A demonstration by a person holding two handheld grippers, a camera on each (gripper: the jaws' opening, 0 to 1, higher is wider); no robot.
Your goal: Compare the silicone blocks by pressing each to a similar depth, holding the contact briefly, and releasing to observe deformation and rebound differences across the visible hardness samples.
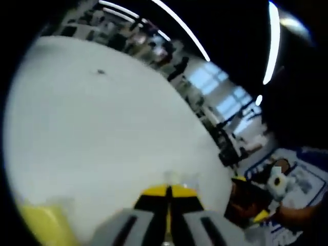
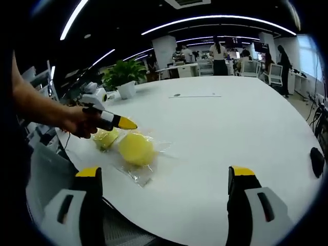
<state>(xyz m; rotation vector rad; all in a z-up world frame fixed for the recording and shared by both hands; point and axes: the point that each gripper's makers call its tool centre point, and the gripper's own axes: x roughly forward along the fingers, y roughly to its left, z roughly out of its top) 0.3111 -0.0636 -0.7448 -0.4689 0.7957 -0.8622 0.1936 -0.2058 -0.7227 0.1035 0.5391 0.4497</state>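
Two yellow silicone blocks lie in clear plastic wraps on the white table [image 2: 220, 123]: a rounder one [image 2: 136, 148] and a smaller one [image 2: 105, 137] to its left. A hand holds my left gripper [image 2: 123, 123] just over the smaller block, its yellow-tipped jaws pressed together with nothing between them. In the left gripper view those jaws [image 1: 168, 190] point across bare table, and a blurred yellow block [image 1: 43, 225] sits at the lower left. My right gripper [image 2: 164, 171] hangs back near the table's front edge, its jaws wide apart, the rounder block just ahead of them.
A potted plant in a white pot [image 2: 123, 77] stands at the far left of the table. A small black object [image 2: 316, 161] lies near the right edge. Desks, chairs and standing people fill the office behind. A person's arm [image 2: 36, 110] reaches in from the left.
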